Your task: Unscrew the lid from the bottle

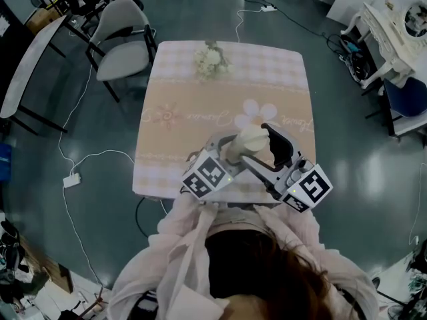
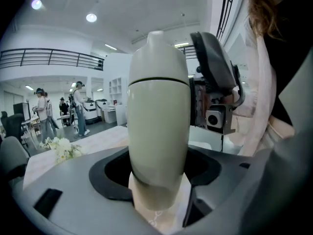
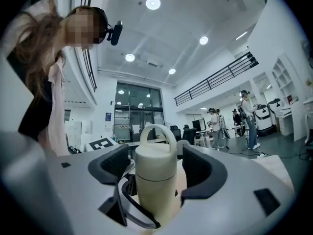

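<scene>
A cream bottle (image 1: 241,144) stands upright between both grippers near the table's front edge. My left gripper (image 1: 229,155) is shut on the bottle's body (image 2: 157,136), with its dark pads pressed against the lower sides. The domed lid (image 2: 159,58) sits above a thin seam. In the right gripper view the lid (image 3: 155,163), with its loop handle (image 3: 157,131), stands between the jaws of my right gripper (image 3: 157,166). That gripper is open, with a gap on each side of the lid. In the head view the right gripper (image 1: 265,139) comes in from the right at lid height.
The table carries a pink checked cloth (image 1: 200,112) with a small white bouquet (image 1: 211,60) at its far edge. A grey chair (image 1: 123,42) stands at the far left corner. A white cable and power strip (image 1: 71,179) lie on the floor to the left.
</scene>
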